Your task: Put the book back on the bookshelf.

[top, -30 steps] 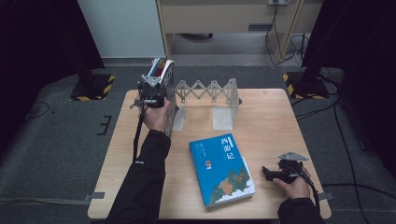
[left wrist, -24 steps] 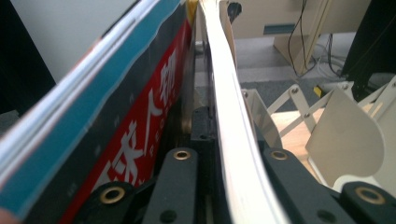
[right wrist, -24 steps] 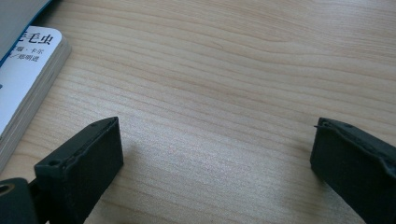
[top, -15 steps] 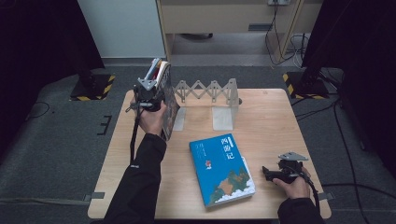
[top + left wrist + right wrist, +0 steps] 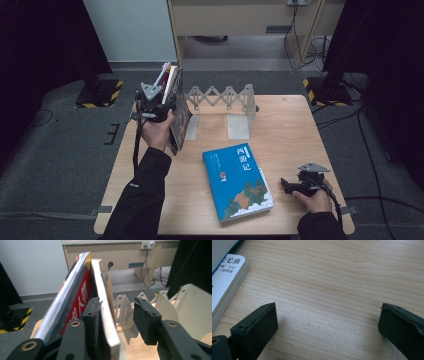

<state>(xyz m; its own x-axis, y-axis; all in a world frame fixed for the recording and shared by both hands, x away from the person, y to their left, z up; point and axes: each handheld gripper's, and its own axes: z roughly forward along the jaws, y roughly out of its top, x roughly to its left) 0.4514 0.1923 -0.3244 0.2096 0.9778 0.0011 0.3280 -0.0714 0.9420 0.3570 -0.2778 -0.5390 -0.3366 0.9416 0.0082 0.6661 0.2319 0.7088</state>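
High view: my left tongs sit against upright books at the bench's far left edge. Left gripper view: red-spined book, white page edges; tongs just opening, released. Right gripper view: right tongs released.

Left claw, jaws just opening, apparently touches upright books; blue book lies flat.

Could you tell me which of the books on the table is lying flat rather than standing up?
The blue book, lying cover-up near the table's front edge beside the right gripper. The other books stand leaning at the expandable rack, by the left gripper.
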